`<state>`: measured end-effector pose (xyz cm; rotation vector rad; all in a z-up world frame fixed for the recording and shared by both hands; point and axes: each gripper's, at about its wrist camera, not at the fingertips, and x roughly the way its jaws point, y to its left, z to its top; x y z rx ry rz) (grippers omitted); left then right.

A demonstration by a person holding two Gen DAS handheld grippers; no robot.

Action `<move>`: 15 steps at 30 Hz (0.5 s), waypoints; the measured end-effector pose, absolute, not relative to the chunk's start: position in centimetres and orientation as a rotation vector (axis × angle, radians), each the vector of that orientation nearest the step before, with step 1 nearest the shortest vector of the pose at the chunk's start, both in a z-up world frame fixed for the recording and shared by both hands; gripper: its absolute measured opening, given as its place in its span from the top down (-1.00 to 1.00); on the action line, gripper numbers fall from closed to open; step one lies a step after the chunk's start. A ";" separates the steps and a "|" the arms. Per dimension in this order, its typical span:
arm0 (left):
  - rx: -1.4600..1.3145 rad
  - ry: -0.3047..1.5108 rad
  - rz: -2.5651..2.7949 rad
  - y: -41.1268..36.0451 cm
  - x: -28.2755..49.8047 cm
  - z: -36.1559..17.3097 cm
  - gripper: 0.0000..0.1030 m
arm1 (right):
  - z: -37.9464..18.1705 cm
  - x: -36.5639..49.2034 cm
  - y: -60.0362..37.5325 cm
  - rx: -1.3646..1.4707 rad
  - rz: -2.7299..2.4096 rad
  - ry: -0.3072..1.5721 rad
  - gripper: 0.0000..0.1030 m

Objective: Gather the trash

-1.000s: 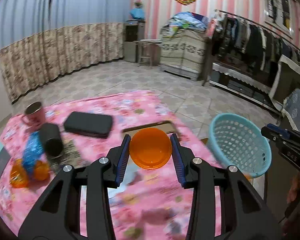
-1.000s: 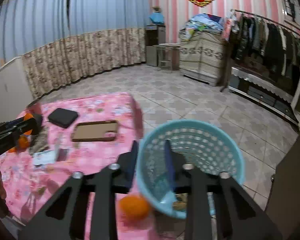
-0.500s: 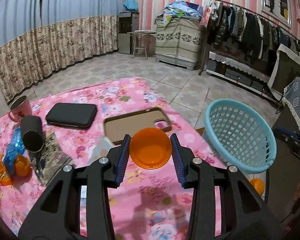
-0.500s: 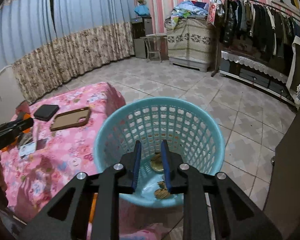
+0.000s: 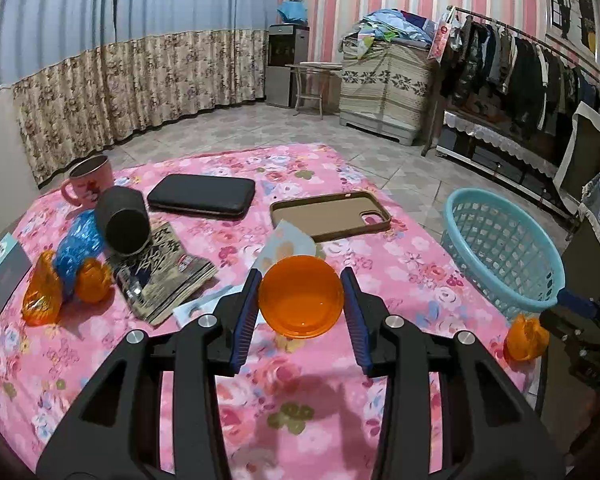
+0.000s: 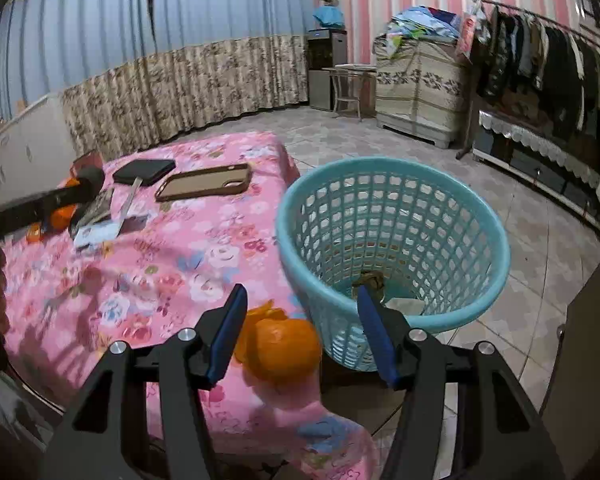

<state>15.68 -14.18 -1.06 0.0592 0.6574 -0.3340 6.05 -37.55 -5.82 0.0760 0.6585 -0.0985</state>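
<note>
Left wrist view: left hand-held gripper (image 5: 302, 308) clamped on orange bowl (image 5: 301, 303).
Right hand-held gripper (image 6: 302, 330): jaws opening, nothing pressed.
Orange peel (image 6: 284, 346): on surface (image 6: 172, 264), at 7 o'clock from basket (image 6: 392, 256).

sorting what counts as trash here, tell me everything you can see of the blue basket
The blue basket is a round, light-blue plastic bin with a smooth thick rim and lattice walls narrowing toward the bottom. It stands upright and open-topped on the tiled floor, close against the edge of the pink floral table. Some brownish scraps and a pale piece lie at its bottom. An orange peel sits on the table edge beside it. The right tool, jaws opening, hovers at its near rim.
</note>
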 end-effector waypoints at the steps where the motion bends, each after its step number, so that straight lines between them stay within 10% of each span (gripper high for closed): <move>1: 0.056 0.657 -0.332 -13.9 15.5 -1.1 0.24 | -6.1 6.0 -37.3 0.069 -0.093 0.663 -0.11; 15: 0.055 0.650 -0.327 -12.8 14.4 -1.4 0.24 | -8.2 6.3 -35.6 0.019 -0.028 0.680 0.14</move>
